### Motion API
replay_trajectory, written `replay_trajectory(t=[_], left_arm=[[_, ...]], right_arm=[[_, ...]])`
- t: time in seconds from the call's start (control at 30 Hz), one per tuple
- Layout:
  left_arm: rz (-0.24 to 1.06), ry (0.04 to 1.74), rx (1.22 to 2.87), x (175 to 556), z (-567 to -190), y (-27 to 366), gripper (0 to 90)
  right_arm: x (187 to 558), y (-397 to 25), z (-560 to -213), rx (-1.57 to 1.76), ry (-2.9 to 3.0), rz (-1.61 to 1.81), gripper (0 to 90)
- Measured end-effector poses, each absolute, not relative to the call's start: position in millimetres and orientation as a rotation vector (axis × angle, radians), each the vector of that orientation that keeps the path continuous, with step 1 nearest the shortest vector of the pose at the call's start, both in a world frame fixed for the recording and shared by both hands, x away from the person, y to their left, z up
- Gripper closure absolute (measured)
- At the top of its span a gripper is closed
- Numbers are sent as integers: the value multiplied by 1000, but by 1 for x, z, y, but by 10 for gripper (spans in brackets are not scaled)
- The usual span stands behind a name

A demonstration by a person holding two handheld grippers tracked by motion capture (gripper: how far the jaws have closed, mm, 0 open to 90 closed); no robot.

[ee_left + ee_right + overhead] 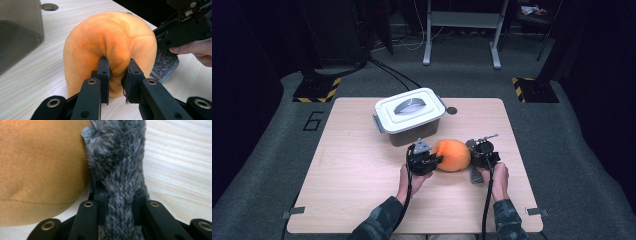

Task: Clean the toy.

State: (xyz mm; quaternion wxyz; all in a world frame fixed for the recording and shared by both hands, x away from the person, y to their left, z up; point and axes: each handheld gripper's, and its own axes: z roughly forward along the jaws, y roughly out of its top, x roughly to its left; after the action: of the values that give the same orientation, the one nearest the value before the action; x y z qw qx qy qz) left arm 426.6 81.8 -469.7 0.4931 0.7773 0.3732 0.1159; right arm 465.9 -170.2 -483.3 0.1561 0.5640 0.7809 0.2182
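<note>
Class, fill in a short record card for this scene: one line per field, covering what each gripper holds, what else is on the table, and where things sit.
Left gripper: shut on a fold of the orange plush toy
Right gripper: shut on the grey furry piece
Toy position: on the table, between the two grippers
Grey piece position: beside the toy, touching it in the right gripper view
Container: white lid closed, behind the toy, apart from it
Table surface: light wood, with a round hole near the container
</note>
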Motion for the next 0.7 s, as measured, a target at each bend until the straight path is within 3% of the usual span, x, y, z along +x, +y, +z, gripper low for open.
replay_trajectory(t=[0.3,0.47,0.7], left_arm=[[278,912,1876,426,-470,82,766],[286,908,1883,427,-470,83,744],[311,895,1909,429,-467,85,550]], right_arm=[[437,-163,-418,1475,2134,805,737],[429,-140,-413,1402,2206,824,737],[442,-133,-420,1376,2204,782,739]])
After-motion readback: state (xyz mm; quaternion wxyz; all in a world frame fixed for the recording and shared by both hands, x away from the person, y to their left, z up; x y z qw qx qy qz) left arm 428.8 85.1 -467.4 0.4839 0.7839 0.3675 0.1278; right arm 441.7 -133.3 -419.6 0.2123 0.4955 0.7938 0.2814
